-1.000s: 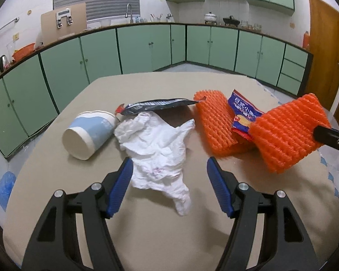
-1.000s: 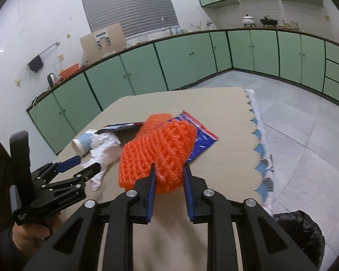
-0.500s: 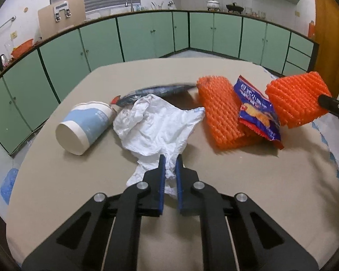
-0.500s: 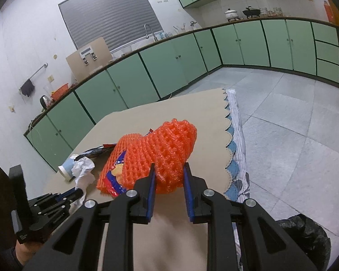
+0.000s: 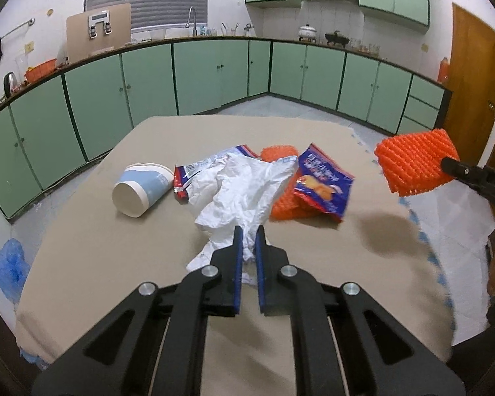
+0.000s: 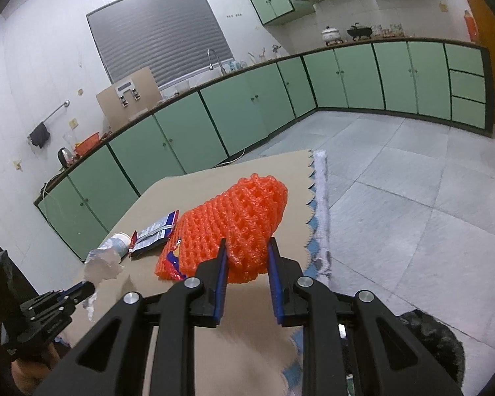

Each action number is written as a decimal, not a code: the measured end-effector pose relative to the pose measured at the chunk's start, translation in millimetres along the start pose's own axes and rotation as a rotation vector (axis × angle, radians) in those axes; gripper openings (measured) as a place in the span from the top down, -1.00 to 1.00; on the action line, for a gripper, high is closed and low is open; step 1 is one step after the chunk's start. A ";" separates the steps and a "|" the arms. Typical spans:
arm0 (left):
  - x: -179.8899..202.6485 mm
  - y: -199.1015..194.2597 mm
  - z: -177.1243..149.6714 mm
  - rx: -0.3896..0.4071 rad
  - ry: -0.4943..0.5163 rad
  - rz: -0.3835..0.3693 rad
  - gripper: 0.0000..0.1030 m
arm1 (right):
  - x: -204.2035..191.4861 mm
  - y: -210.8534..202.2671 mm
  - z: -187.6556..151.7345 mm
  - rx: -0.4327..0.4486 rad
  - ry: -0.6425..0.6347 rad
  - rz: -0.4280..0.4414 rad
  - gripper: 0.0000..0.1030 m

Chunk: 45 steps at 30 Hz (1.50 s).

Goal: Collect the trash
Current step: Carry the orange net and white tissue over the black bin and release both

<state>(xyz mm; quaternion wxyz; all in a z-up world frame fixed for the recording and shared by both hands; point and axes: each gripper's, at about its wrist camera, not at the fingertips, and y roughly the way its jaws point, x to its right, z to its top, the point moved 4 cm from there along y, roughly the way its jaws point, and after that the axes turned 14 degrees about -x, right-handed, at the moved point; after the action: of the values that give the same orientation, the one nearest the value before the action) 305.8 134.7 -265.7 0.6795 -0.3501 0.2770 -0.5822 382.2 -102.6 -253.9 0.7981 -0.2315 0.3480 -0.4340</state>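
My left gripper (image 5: 248, 235) is shut on a crumpled white plastic bag (image 5: 244, 184) and holds it lifted over the beige table (image 5: 115, 247). My right gripper (image 6: 246, 247) is shut on an orange foam net (image 6: 237, 221) and holds it in the air near the table's right edge; that net also shows in the left wrist view (image 5: 415, 165). On the table lie a white and blue paper cup (image 5: 142, 188) on its side, a second orange foam net (image 5: 282, 198), a blue snack wrapper (image 5: 323, 181) and another wrapper (image 5: 188, 178).
A black trash bag (image 6: 435, 346) sits on the floor below the table's right edge. A blue plastic bag (image 5: 10, 267) lies on the floor at the left. Green kitchen cabinets (image 5: 214, 76) line the far walls. A wooden door (image 5: 472, 92) stands at the right.
My left gripper closed on the white bag and raised it off the table. My right gripper carried the orange net up and to the right, toward the table edge.
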 end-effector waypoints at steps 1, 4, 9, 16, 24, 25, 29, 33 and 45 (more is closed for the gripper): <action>3.5 -5.3 -0.4 0.005 0.004 -0.009 0.89 | 1.5 -6.0 -1.9 0.005 0.002 -0.007 0.57; 18.6 -17.3 -4.4 0.009 0.018 -0.048 0.89 | 8.9 -26.6 -9.8 0.015 0.015 -0.034 0.57; 58.1 -28.9 -15.5 0.009 0.077 -0.124 0.89 | 34.9 -56.0 -33.3 0.011 0.057 -0.095 0.57; 136.3 -32.7 -28.8 0.008 0.208 -0.244 0.89 | 84.2 -88.5 -76.6 -0.014 0.149 -0.192 0.57; 215.6 -20.5 -47.3 -0.009 0.360 -0.349 0.89 | 137.1 -108.1 -120.5 -0.043 0.256 -0.273 0.57; 226.4 -17.2 -49.5 -0.014 0.379 -0.360 0.89 | 141.4 -108.3 -123.8 -0.049 0.264 -0.279 0.57; 264.6 0.1 -56.4 -0.048 0.441 -0.394 0.89 | 157.5 -104.4 -136.6 -0.077 0.296 -0.290 0.57; 289.5 24.1 -65.2 -0.093 0.487 -0.400 0.88 | 170.0 -97.2 -143.8 -0.105 0.313 -0.291 0.57; 303.6 55.4 -77.7 -0.152 0.500 -0.370 0.68 | 185.6 -93.3 -150.8 -0.112 0.334 -0.294 0.29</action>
<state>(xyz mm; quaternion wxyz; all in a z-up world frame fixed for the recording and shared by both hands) 329.1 -172.1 -347.2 0.4448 -0.2902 0.4099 -0.7416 289.3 -319.4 -355.1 0.6435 -0.2486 0.4612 -0.5579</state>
